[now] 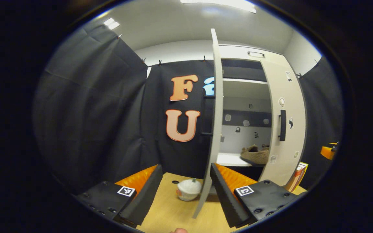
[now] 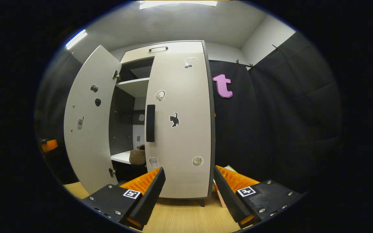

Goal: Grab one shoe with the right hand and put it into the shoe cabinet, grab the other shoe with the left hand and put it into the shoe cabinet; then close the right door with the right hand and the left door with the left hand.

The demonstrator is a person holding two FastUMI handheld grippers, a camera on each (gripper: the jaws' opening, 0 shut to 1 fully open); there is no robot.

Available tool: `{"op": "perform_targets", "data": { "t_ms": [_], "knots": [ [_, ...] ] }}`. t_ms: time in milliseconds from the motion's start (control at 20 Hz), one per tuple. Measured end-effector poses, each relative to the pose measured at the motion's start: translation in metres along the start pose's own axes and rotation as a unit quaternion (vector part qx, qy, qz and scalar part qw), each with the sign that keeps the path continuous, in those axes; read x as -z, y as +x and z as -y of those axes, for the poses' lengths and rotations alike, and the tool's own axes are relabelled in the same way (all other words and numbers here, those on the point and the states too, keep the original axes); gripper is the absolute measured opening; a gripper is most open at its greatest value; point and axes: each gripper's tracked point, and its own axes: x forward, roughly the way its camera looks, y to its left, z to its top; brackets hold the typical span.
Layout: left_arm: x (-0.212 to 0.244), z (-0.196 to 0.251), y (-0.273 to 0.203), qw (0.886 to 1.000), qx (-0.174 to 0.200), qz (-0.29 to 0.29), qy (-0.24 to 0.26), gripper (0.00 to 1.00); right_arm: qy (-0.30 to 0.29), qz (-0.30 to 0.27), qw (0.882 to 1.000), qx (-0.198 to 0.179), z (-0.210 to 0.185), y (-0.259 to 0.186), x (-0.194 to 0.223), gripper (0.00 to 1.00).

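- No brand name or readable writing shows on the shoe cabinet (image 2: 176, 123); its fronts carry small stickers, among them a black cat sticker (image 2: 174, 120) at the middle of the right door (image 2: 181, 129).
- Each gripper carries square black-and-white marker tags on its finger mounts; they are patterns, not words.
- The cabinet stands on a light wooden tabletop (image 2: 180, 216) inside a booth of black cloth, under a pale ceiling with bright light panels at 12 o'clock.
- In the right gripper view the right door lies shut against the cabinet, its dark vertical handle (image 2: 150, 123) near its left edge; the left door (image 2: 87, 129) swings wide open at 9 o'clock.
- In the left gripper view the left door (image 1: 217, 123) is seen edge-on at the centre, with the open compartment at 3 o'clock of it.
- A brown shoe (image 1: 255, 154) lies on the white shelf (image 1: 228, 159) inside the cabinet; in the right gripper view a brown shoe (image 2: 138, 156) shows through the gap, on that shelf.
- A small white round pot (image 1: 189, 189) sits on the table at 6 o'clock, just left of the door's lower edge.
- A book-like object (image 1: 298, 176) leans beside the cabinet at 4 o'clock.
- The left gripper (image 1: 186, 191) points level at the left door's edge, jaws spread wide with nothing between them.
- The right gripper (image 2: 188, 187) faces the shut right door, jaws spread wide and empty.
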Motion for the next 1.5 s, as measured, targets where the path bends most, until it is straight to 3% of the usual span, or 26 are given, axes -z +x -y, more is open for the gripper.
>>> {"op": "perform_targets", "data": {
  "t_ms": [50,150,350,400,500,1150,1250,1300,1350,1500],
  "knots": [
    [-0.007,-0.006,0.011,1.0,-0.002,-0.001,-0.002,0.99,0.002,-0.003,1.0,-0.002,-0.001,-0.003,0.004,0.93],
    [-0.029,-0.016,0.033,1.0,-0.005,0.011,-0.011,0.94,0.009,-0.014,1.0,-0.004,-0.003,-0.008,0.014,0.92],
    [-0.058,-0.033,0.076,0.999,-0.02,0.034,0.01,0.99,0.028,-0.031,0.999,-0.005,-0.001,-0.014,0.024,0.93],
    [-0.061,-0.031,0.085,0.999,-0.016,0.033,0.011,0.94,0.026,-0.033,0.999,-0.006,0.002,-0.011,0.023,0.93],
    [-0.061,-0.022,0.098,0.999,-0.001,0.03,0.011,0.96,0.019,-0.035,0.999,0.0,0.009,-0.015,0.026,0.93],
    [-0.061,0.023,0.086,0.998,0.037,0.039,0.036,0.93,0.021,-0.052,0.998,0.018,0.033,-0.012,0.029,0.93],
    [-0.06,0.038,0.08,0.997,0.053,0.038,0.032,0.93,0.017,-0.052,0.998,0.018,0.034,-0.012,0.028,0.93],
    [-0.06,0.049,0.078,0.997,0.064,0.038,0.031,0.99,0.015,-0.051,0.998,0.018,0.035,-0.012,0.027,0.93],
    [-0.059,0.061,0.075,0.996,0.076,0.037,0.029,0.93,0.014,-0.051,0.998,0.018,0.036,-0.013,0.026,0.93],
    [-0.058,0.099,0.074,0.993,0.11,0.034,0.034,0.93,0.016,-0.051,0.998,0.022,0.04,-0.015,0.025,0.93]
  ]
}}
